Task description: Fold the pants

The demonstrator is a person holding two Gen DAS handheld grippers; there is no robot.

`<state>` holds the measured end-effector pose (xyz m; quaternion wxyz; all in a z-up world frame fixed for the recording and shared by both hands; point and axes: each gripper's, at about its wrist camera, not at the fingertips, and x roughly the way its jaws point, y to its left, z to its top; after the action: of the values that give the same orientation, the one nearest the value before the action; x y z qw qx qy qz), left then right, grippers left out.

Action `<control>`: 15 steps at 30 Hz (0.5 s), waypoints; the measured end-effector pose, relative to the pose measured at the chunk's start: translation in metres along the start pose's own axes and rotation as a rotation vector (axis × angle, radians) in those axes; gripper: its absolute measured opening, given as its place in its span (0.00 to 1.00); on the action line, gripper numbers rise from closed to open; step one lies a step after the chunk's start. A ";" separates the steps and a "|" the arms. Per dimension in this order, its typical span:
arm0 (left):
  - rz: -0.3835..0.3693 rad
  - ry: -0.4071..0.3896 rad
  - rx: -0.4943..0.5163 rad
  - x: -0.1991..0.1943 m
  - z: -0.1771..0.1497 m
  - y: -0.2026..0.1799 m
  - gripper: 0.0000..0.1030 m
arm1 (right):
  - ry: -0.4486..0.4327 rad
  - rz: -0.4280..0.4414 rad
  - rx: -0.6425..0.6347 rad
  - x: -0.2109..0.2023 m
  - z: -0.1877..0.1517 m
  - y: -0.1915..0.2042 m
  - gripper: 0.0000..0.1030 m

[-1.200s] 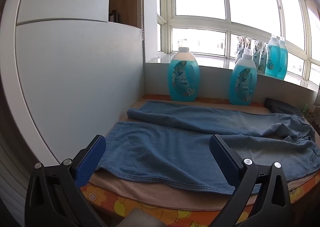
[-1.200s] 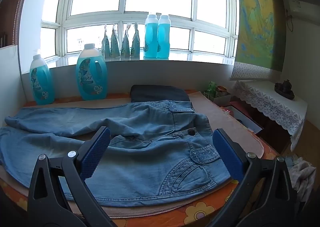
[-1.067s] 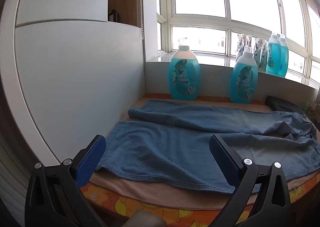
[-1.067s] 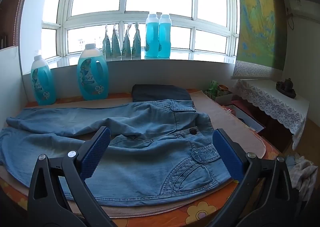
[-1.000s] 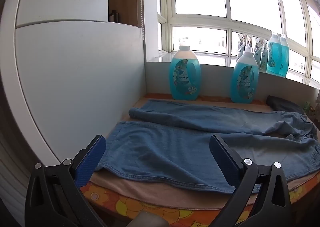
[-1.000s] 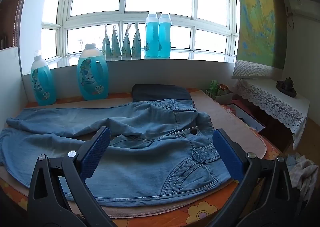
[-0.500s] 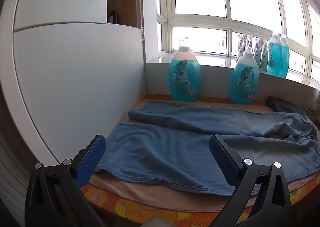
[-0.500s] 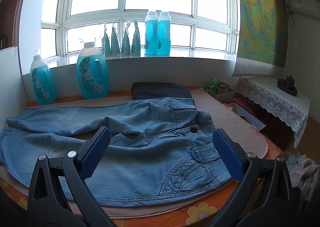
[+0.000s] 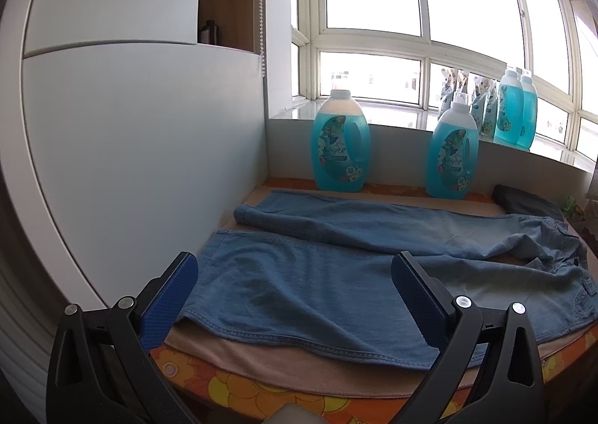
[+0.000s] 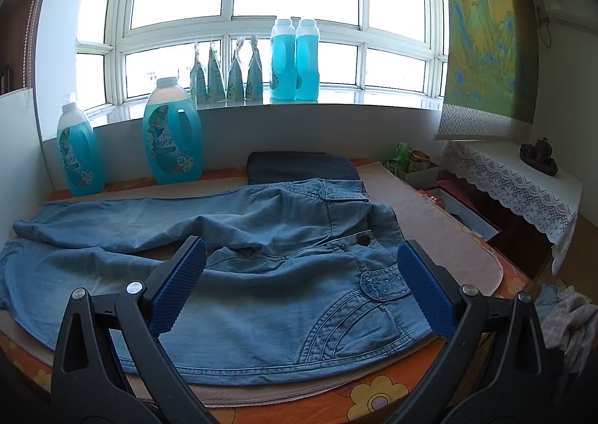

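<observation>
A pair of light blue jeans [image 9: 317,285] lies spread flat on a table, legs to the left and waist to the right; it also shows in the right wrist view [image 10: 261,274]. My left gripper [image 9: 295,282] is open and empty, held above the near leg's hem end. My right gripper [image 10: 301,274] is open and empty, held above the waist and front pocket. Neither touches the cloth.
Two blue detergent bottles [image 9: 340,147] [image 9: 452,154] stand behind the jeans. A folded dark garment [image 10: 299,166] lies at the back right. A white cabinet wall [image 9: 142,162] bounds the left. A flowered orange cover [image 10: 373,398] edges the table; a lace-covered side table [image 10: 515,177] stands right.
Both grippers have drifted only slightly; the jeans lie as before.
</observation>
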<state>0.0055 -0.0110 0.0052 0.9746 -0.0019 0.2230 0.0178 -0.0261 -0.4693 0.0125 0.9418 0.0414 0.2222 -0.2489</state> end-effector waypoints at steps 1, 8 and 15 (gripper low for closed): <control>-0.001 0.001 -0.001 0.000 0.000 0.000 1.00 | 0.001 0.000 0.000 0.000 0.000 0.000 1.00; -0.002 0.005 -0.006 0.000 -0.001 0.002 1.00 | 0.002 0.004 0.004 0.005 -0.006 -0.001 1.00; -0.003 0.005 -0.006 0.000 0.000 0.001 1.00 | 0.004 0.003 0.003 0.005 -0.008 0.000 1.00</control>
<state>0.0050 -0.0097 0.0050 0.9741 -0.0054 0.2252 0.0173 -0.0249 -0.4698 0.0030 0.9417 0.0437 0.2235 -0.2477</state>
